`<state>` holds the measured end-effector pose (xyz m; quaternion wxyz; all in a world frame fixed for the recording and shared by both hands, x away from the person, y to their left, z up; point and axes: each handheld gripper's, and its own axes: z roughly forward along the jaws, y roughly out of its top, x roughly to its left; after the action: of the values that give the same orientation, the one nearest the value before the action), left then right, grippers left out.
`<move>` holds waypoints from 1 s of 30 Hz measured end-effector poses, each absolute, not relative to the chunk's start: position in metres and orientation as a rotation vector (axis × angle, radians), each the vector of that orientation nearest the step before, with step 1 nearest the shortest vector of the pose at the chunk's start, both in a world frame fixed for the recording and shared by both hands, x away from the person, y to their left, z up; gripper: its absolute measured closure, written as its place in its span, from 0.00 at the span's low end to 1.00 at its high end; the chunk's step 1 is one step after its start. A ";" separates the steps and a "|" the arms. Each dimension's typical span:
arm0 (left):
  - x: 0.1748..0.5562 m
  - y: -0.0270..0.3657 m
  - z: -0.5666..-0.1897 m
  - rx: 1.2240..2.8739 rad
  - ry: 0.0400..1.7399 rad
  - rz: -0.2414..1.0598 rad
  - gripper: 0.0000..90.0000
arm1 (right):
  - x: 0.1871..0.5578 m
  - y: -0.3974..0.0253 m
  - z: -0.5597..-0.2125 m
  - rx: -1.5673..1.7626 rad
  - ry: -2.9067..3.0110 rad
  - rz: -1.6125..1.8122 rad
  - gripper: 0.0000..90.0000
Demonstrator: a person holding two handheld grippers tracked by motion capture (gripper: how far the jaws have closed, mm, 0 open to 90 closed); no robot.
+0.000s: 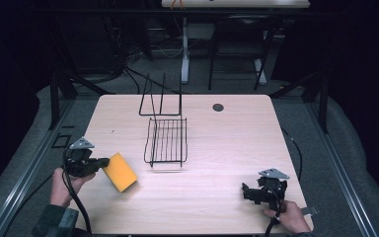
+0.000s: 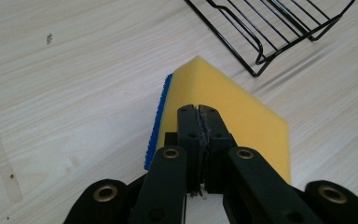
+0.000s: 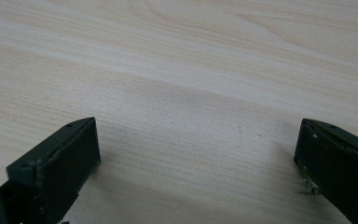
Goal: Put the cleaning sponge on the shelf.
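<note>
Yellow foam forms the body of one sponge [image 1: 120, 171], with one blue scouring layer visible along its edge in the left gripper view. The sponge lies on the wooden table [image 1: 227, 148], near the front-left corner of one black wire rack [image 1: 167, 140]. Left gripper [image 1: 98, 163]: jaws pressed together, tips meeting above the sponge's top face [image 2: 223, 107]; whether they pinch any of the foam cannot be told. Right gripper [image 1: 249, 192]: jaws spread wide over bare table, nothing between them, well apart from the rack, to its front-right. Behind the rack stands one black wire frame [image 1: 160, 96] with upright rods. Count: two grippers, one sponge, one rack, one frame.
</note>
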<state>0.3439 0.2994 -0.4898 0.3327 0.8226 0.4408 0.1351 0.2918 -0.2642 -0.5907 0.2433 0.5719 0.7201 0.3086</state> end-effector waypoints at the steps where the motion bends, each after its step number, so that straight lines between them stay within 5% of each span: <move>1: 0.343 0.299 -0.489 2.145 1.159 0.349 0.99 | 0.292 -0.264 -0.591 1.560 1.968 0.844 0.00; 30: 0.332 0.294 -0.463 2.130 1.103 0.393 0.99 | 0.292 -0.264 -0.591 1.560 1.969 0.844 0.00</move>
<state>0.3319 0.2943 -0.4632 0.3478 0.8216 0.4255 0.1517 0.2919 -0.2644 -0.5907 0.2435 0.5709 0.7206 0.3090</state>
